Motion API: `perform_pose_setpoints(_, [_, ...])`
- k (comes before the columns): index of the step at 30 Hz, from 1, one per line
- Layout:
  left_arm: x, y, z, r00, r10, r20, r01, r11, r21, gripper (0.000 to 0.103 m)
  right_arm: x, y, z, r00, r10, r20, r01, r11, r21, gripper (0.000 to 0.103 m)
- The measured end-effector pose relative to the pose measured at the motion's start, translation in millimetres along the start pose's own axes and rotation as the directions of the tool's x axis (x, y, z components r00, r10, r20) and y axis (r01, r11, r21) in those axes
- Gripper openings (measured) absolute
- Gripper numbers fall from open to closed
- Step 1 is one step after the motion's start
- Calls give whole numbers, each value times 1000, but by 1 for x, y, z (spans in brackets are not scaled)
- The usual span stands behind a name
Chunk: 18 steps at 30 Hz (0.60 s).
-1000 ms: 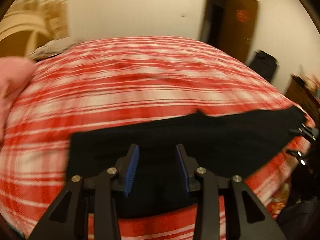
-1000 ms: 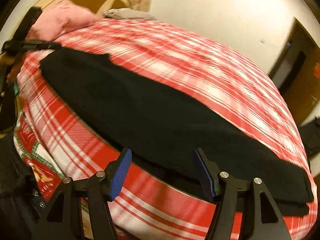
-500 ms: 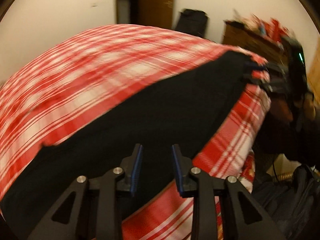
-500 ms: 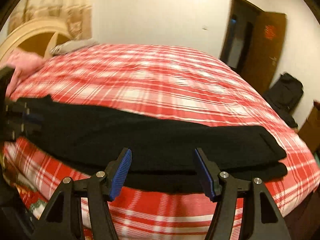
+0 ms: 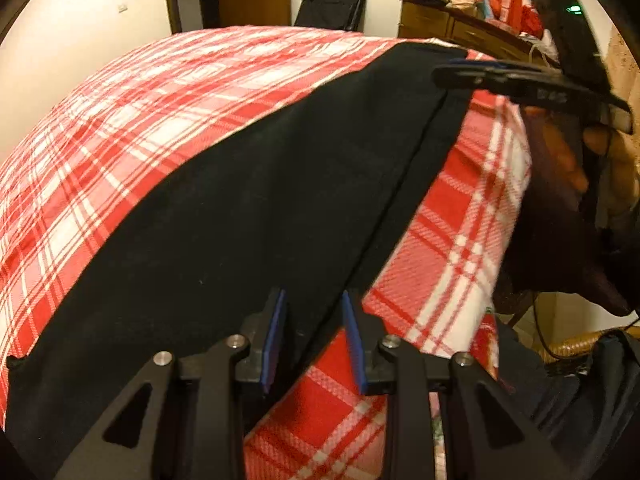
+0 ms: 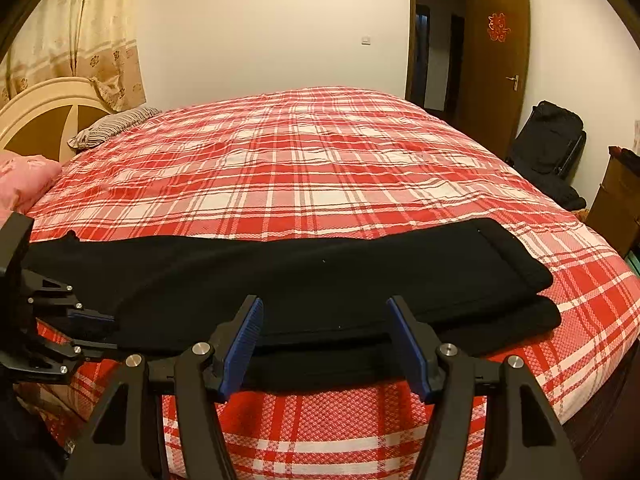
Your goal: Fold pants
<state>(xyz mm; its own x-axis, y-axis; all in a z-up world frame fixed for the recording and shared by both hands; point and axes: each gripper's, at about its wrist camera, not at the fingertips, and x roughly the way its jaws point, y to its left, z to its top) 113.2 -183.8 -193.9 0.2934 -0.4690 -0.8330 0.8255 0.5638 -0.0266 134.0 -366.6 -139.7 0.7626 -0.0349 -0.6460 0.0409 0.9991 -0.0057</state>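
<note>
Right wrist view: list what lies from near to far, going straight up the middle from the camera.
Right gripper, open, at the bed's near edge → black pants, laid lengthwise in two layers → red plaid bedspread → white wall with its light switch.

I see one sign I can read. It is a red paper sign stuck high on the brown door, seen from my right wrist camera. It is the Chinese double happiness sign, 囍.

From my left wrist camera I see red boxes on top of the wooden dresser. They may have words on them, but they are too small and blurry for me to read. A little green light glows on the black device at the top right. It has no words or numbers that I can make out.
</note>
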Motion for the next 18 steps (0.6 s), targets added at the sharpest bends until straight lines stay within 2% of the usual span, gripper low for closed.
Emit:
perform_pose_setpoints(5, [-3,0,-3,1000,-4,14,4,1000,-6,28,-2,-7,3,1000,-11,14,11,1000,17,65])
perform_pose_setpoints(11, [-1,3,0,1000,-8,6,8,1000,-20,28,-15,-39,12,998,-49,49,44,994,97,65])
perform_pose_setpoints(12, [-1,2,0,1000,-3,6,4,1000,-14,28,-18,-49,15,996,-67,56,60,991,121,65])
perform_pose_setpoints(15, [0,0,1,1000,18,5,-18,1000,8,15,-26,-84,20,992,-106,69,88,971,223,65])
perform_pose_setpoints(18, [0,7,1,1000,-9,8,10,1000,-23,11,-33,-123,19,990,-121,68,89,930,357,65])
